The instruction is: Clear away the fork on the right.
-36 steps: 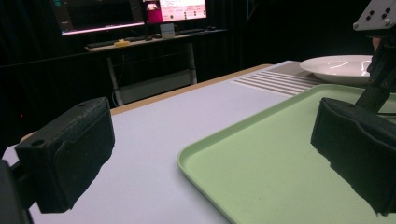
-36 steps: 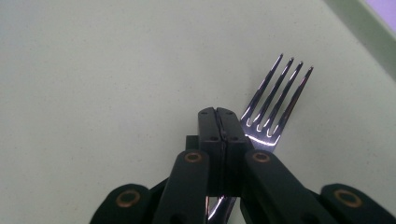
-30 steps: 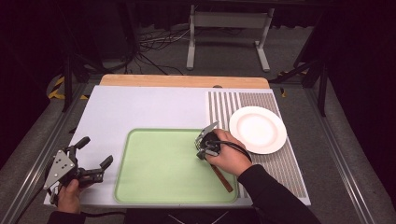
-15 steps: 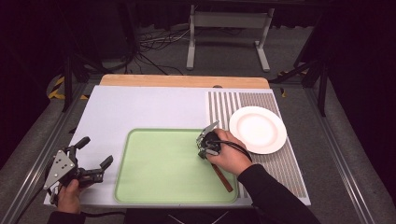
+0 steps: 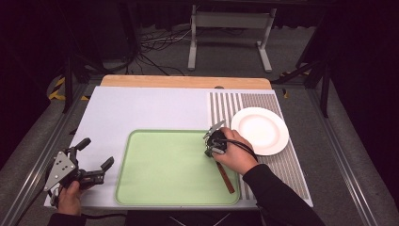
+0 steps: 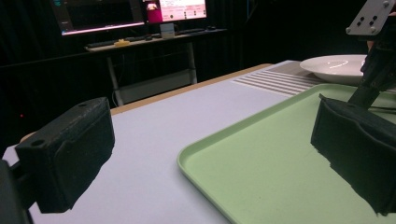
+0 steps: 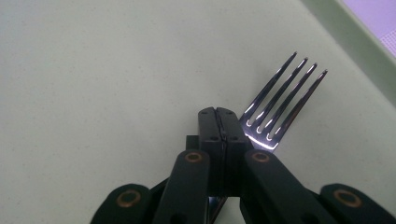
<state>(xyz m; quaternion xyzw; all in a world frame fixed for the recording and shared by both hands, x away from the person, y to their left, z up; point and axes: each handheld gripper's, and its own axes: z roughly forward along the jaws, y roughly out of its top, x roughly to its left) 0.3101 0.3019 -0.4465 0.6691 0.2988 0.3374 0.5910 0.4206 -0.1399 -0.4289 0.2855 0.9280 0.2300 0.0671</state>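
Note:
A fork with a brown handle [image 5: 226, 178] lies across the right side of the light green tray [image 5: 164, 169]. My right gripper [image 5: 211, 142] is over that part of the tray. Its jaws are pressed together on the fork's neck, and the shiny tines [image 7: 280, 105] stick out just past the closed tips [image 7: 218, 112], low over the tray surface [image 7: 93, 70]. My left gripper [image 5: 96, 153] is held off the tray's left edge above the white mat. Its jaws stand wide open [image 6: 212, 149] with nothing between them.
A white plate [image 5: 259, 130] sits on the striped mat [image 5: 226, 106] to the right of the tray. From the left gripper view, the plate [image 6: 334, 67] and the right gripper [image 6: 373, 60] are at the far right. A wooden strip [image 5: 186, 81] runs along the table's far edge.
The right gripper with the fork has crept very slightly to the right. The left gripper has stayed where it was, still open.

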